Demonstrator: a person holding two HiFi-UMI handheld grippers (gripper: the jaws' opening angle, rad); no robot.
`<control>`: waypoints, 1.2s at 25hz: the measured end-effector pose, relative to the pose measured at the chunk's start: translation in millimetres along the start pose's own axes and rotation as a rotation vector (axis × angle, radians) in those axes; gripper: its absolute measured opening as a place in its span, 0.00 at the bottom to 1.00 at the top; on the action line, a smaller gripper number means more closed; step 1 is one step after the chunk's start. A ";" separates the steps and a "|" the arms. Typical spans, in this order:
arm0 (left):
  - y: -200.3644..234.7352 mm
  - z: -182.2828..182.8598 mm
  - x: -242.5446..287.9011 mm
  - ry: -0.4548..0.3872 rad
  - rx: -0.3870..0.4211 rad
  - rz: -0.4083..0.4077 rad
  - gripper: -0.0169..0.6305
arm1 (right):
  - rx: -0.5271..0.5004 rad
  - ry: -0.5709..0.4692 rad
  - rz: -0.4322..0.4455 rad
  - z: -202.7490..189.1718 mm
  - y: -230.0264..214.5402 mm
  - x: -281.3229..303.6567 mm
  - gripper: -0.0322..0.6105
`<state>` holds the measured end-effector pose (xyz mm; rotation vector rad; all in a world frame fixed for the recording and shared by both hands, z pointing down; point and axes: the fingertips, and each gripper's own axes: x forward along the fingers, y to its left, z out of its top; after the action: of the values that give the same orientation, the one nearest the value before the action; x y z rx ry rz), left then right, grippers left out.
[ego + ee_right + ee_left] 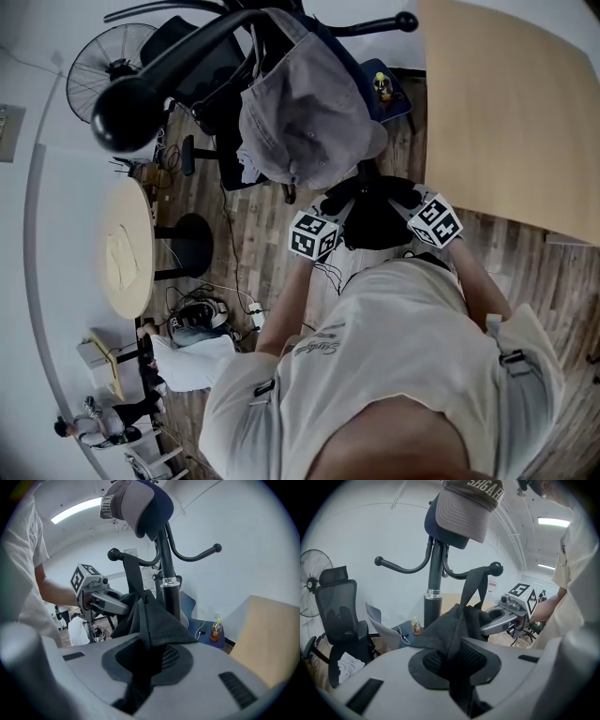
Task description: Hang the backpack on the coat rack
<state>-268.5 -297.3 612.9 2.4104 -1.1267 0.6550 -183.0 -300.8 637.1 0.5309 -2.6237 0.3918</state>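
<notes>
Our left gripper [334, 203] and right gripper [407, 197] both have their fingers clamped on backpack [375, 223] fabric, just beside the rack [436, 569] pole. The bench [506, 103] edge is near on the right, and a chair [340, 616] stands behind the rack. The strap [471, 585] rises toward a hook [496, 568]; we cannot tell whether it is looped over. The cap [466, 508] lettering is too warped to read.

Cap [464, 513] atop coat rack [436, 573], one hook arm [401, 567] bare, chair [340, 620] nearby

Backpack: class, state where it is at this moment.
In the head view the backpack sits at centre, gripped between the left gripper and the right gripper, close in front of the coat rack that carries a cap.
</notes>
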 end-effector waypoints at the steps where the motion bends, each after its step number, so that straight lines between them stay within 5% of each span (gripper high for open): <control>1: 1.4 0.8 1.9 0.000 -0.002 -0.001 0.11 | 0.004 0.002 0.002 0.2 -2.4 0.7 0.11; 10: 13.5 0.8 13.7 0.007 -0.010 0.003 0.14 | 0.056 0.029 0.014 3.3 -16.9 9.6 0.21; 18: 17.2 -1.8 7.9 0.045 -0.012 0.047 0.20 | 0.086 0.057 -0.125 3.9 -21.2 -18.3 0.25; 26: 20.3 1.6 -40.9 -0.001 -0.029 0.126 0.21 | 0.108 0.009 -0.247 12.5 4.9 -60.3 0.10; 30: 19.9 19.2 -74.4 -0.101 -0.035 0.161 0.09 | 0.073 -0.005 -0.217 23.6 35.5 -66.4 0.04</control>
<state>-321.6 -274.7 558.4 2.3635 -1.3731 0.5634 -151.1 -257.6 579.3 0.8321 -2.5299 0.4173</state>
